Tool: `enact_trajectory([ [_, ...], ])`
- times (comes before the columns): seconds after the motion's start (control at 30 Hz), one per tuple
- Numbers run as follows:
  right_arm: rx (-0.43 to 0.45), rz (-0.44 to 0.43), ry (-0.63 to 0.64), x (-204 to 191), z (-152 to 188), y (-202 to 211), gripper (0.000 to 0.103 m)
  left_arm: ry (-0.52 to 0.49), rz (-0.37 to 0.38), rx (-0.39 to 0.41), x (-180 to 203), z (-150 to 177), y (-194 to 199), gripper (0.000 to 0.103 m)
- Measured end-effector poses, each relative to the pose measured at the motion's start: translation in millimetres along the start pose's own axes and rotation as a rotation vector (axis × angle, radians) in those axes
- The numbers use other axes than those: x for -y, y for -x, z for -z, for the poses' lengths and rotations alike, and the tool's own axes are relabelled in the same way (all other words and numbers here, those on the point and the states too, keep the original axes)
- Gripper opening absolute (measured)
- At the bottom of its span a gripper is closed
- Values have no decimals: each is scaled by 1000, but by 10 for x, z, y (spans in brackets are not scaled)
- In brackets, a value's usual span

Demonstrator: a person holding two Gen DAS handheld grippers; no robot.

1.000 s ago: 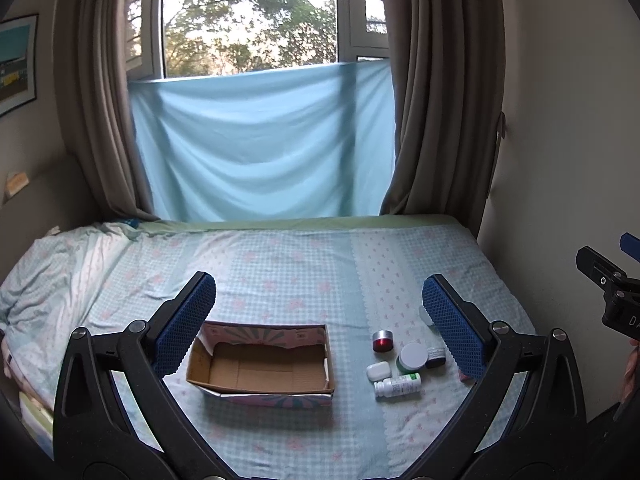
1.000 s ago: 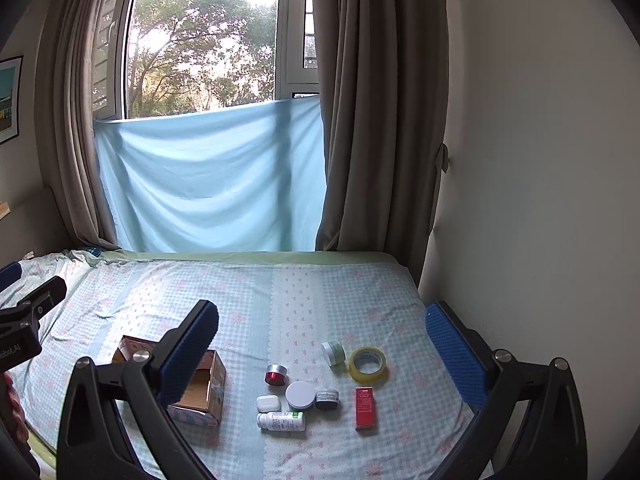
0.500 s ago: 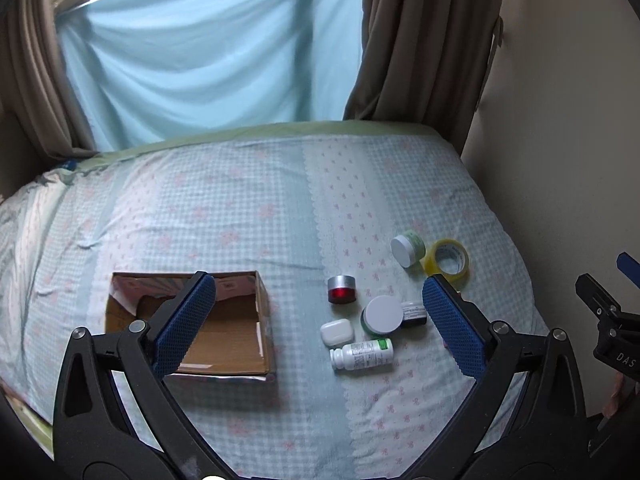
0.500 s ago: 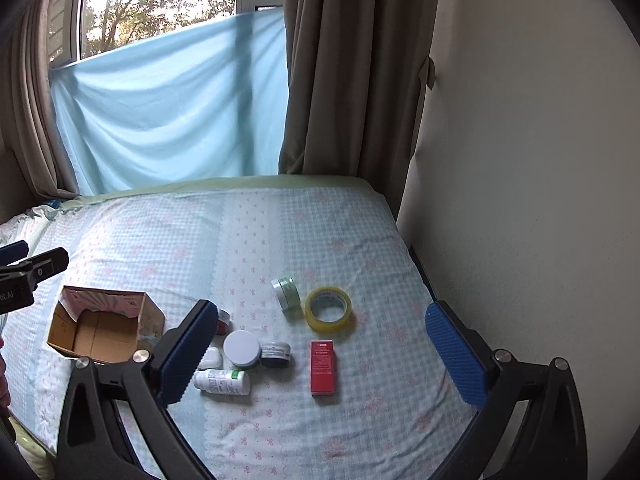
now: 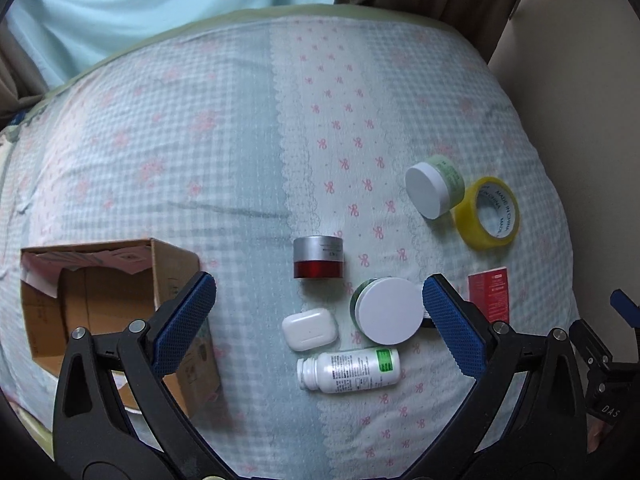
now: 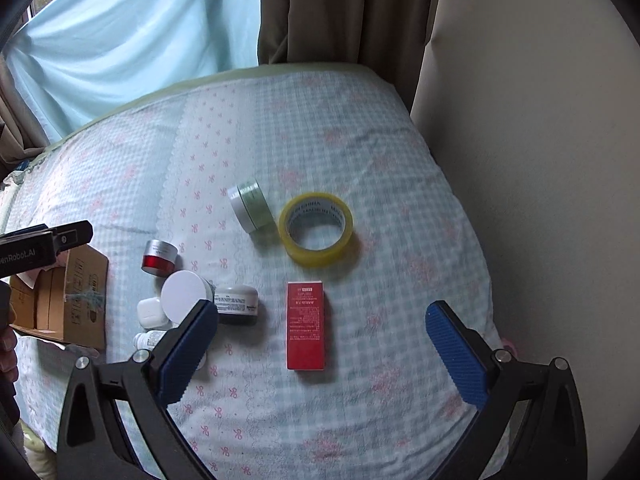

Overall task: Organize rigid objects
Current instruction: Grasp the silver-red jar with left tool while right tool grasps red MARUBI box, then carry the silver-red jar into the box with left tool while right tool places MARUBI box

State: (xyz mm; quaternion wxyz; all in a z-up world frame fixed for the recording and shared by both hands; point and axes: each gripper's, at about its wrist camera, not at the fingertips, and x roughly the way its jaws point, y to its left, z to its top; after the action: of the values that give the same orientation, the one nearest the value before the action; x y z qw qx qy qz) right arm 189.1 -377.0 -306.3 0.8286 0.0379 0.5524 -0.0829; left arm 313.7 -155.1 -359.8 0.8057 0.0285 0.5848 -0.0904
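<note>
Bed by a draped window.
A bed under a pale blue checked sheet with pink bows (image 6: 360, 152), a light blue cloth (image 6: 132, 40) hung behind it, brown curtains (image 6: 344, 8) beside a cream wall (image 6: 540, 160).

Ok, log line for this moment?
left tool: open, empty | right tool: open, above red box | cardboard box: empty
</note>
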Motion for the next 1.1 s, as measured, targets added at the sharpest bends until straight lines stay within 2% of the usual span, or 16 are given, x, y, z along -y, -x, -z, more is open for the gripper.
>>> enact_trajectory([
  [0.17,-175,3,5,-25,61,-675,103,9,-9,-107,-33,-71,-657,102],
  [0.33,-313,5,7,-93,96,-1189,91,25,-11,-204,-103,-125,-1169,97],
  [0.4,-351,-1,6,-120,91,-1335,84,24,-13,-231,-114,-151,-1320,90],
  [0.47,-375,-4,8,-152,77,-1451,82,26,-15,-255,-131,-177,-1454,89],
  [0.57,-413,-5,23,-212,61,-1611,74,37,-5,-287,-159,-204,-1618,86],
  [0.63,-443,-5,31,-248,71,-1715,69,31,0,-305,-158,-214,-1696,72],
  [0.7,-467,-4,34,-263,82,-1798,63,23,5,-317,-138,-235,-1755,70],
  [0.83,-499,17,42,-273,114,-1940,52,21,41,-345,-98,-250,-1838,54],
  [0.87,-504,15,40,-270,128,-1966,42,17,42,-345,-81,-266,-1877,51],
  [0.9,-503,30,47,-292,127,-1989,38,5,31,-345,-54,-265,-1896,51],
  [1.1,-487,11,39,-254,174,-2010,38,-12,16,-326,32,-277,-1945,50],
])
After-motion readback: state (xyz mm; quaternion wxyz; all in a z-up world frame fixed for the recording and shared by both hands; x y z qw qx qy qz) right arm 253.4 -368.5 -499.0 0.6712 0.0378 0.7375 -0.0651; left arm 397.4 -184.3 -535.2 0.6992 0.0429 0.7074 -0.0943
